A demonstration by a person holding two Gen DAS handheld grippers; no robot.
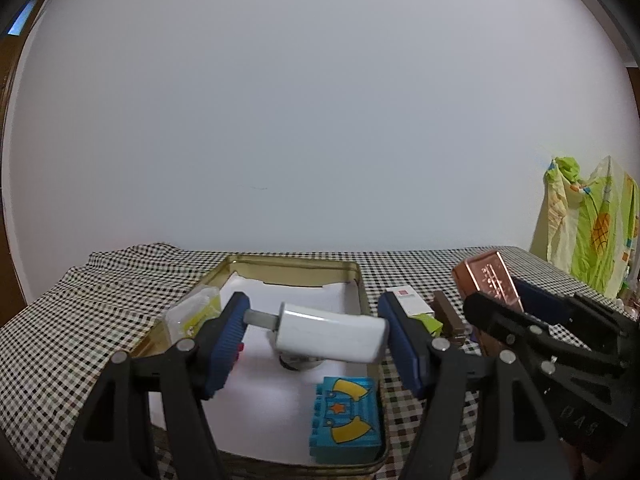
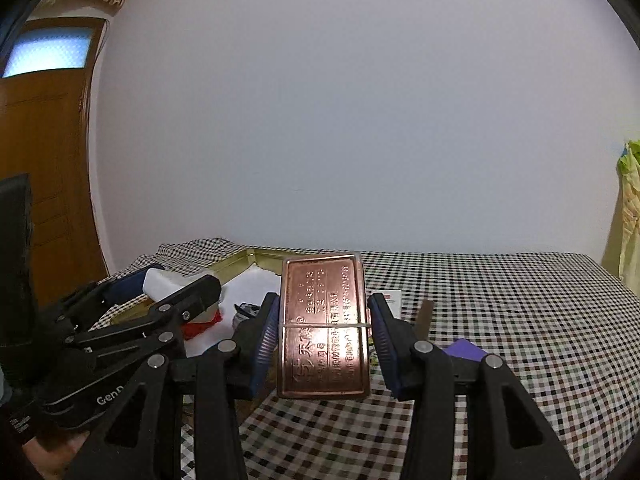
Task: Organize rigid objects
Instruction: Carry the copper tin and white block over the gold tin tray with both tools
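**Copper-toned tin and white plug carried over the tray**

Copper-toned tin [image 2: 323, 326] sits clamped across its long sides in the right gripper [image 2: 323, 336], above the checked cloth [image 2: 500, 320]. It looks stiff, smooth, slippery. The left gripper [image 1: 312, 330] clasps a light white plug [image 1: 330, 336] endwise over the gold tray [image 1: 362, 280].

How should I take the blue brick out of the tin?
Probably from above, jaws across the far and near flat faces of the blue brick. It lies printed face up in the tin's near right corner; studs line its left side, the wall crowds its right.
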